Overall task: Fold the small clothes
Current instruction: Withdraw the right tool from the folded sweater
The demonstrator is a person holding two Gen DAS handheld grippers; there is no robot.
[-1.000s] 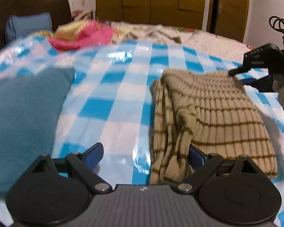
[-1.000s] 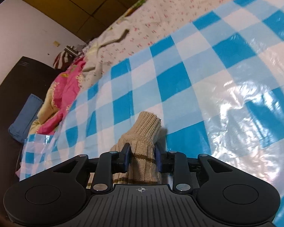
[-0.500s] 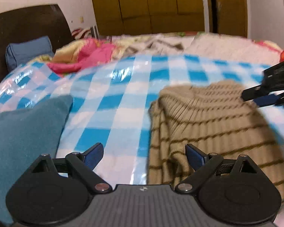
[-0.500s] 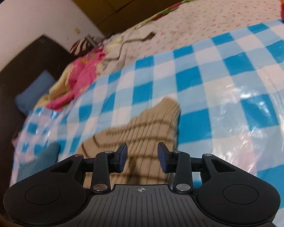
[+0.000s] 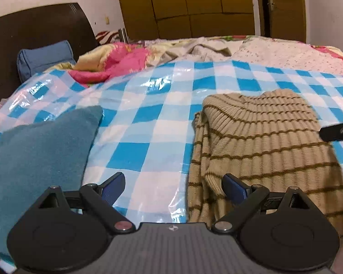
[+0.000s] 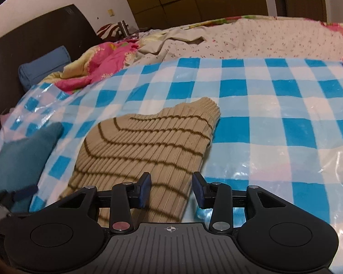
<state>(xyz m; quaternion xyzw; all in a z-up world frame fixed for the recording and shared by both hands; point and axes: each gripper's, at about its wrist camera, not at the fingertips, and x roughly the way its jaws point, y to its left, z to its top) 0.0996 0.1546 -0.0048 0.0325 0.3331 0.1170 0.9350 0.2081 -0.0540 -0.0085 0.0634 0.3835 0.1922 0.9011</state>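
Striped sweater (image 6: 153, 146) lies folded on the checked cover (image 6: 263, 123); right gripper (image 6: 171, 188) jaws opening, nothing pinched — letting the fold settle; left gripper (image 5: 173, 188) spread wide, empty, poised beside its edge.

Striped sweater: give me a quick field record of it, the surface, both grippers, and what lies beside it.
garment: striped sweater, folded, lying flat
surface: blue checked plastic sheet over the bed
right gripper: jaws opening, pads clear of the knit
left gripper: open, empty, at the sweater's near edge
beside: teal cloth, apart from the sweater
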